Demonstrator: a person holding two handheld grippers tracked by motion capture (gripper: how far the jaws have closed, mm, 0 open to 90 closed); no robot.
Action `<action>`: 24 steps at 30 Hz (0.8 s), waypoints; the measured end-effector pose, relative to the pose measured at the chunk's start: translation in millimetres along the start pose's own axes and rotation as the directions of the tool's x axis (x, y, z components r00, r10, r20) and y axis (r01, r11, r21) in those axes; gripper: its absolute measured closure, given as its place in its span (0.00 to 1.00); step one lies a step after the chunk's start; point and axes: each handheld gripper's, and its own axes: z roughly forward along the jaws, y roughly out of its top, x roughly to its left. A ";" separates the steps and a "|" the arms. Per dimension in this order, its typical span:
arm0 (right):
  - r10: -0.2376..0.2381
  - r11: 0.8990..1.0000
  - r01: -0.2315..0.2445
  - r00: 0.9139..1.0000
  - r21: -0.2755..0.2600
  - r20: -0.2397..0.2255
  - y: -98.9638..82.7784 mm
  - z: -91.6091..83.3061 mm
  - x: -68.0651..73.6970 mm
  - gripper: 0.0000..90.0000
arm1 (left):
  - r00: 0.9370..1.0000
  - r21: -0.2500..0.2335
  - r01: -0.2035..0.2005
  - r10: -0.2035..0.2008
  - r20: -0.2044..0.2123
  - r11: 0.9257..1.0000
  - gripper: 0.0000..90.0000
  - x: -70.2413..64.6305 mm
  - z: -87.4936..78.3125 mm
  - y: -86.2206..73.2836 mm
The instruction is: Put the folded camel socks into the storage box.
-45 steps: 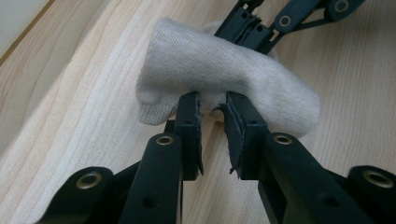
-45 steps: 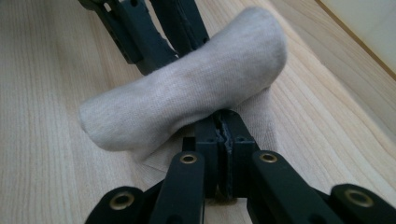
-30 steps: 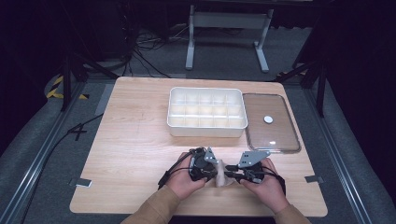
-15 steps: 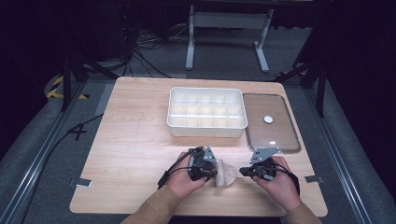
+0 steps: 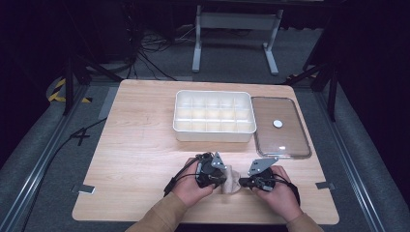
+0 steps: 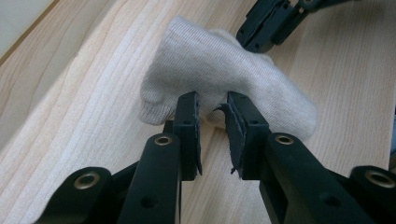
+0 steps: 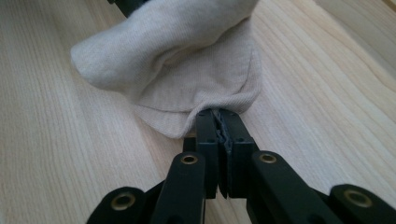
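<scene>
The sock (image 5: pixel 231 180) lies bunched near the front edge of the bench (image 5: pixel 145 145), a little right of the middle, stretched between the two grippers. The left gripper (image 6: pixel 212 105) has its jaws part closed on a thick fold of the beige knit, pads pressing in from both sides, so that end stays anchored. The right gripper (image 7: pixel 218 119) is clenched tight on the thin hem at the opposite end; its jaws have just been closing, with the fabric edge between them. Held at two ends like this, the sock looks ready to be pulled flat or folded. The compartment tray (image 5: pixel 214 116) and its clear lid (image 5: pixel 280 126) wait toward the back, probably as the sock's destination.
</scene>
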 end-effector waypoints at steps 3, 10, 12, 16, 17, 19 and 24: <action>0.000 1.000 0.000 1.000 -0.004 -0.001 1.3 2.9 2.7 0.96 | 1.000 -0.006 -0.004 0.004 0.001 1.000 0.83 -0.3 -0.1 0.4; -0.003 1.000 0.003 1.000 -0.018 -0.004 4.0 6.9 7.7 0.96 | 1.000 -0.016 -0.001 0.001 0.005 1.000 0.82 -1.8 0.4 1.6; -0.006 1.000 0.006 1.000 -0.021 -0.005 4.9 8.0 9.2 0.96 | 1.000 -0.012 -0.008 0.008 0.006 1.000 0.82 -2.8 1.5 2.2; -0.015 1.000 0.015 1.000 -0.022 -0.011 6.2 9.1 11.1 0.96 | 1.000 0.003 -0.009 0.009 0.025 1.000 0.79 -4.1 7.6 2.0; -0.012 1.000 0.012 1.000 -0.022 -0.006 6.6 9.8 11.7 0.96 | 1.000 0.007 -0.009 0.009 0.025 1.000 0.78 -4.4 8.4 2.0; -0.012 1.000 0.011 1.000 -0.026 -0.009 6.3 10.0 11.4 0.95 | 1.000 0.004 -0.009 0.009 0.030 1.000 0.78 -3.7 9.9 1.9; -0.004 1.000 0.003 1.000 -0.022 -0.019 6.3 7.4 9.3 0.92 | 1.000 0.007 0.002 -0.002 0.030 1.000 0.78 -3.7 9.6 1.2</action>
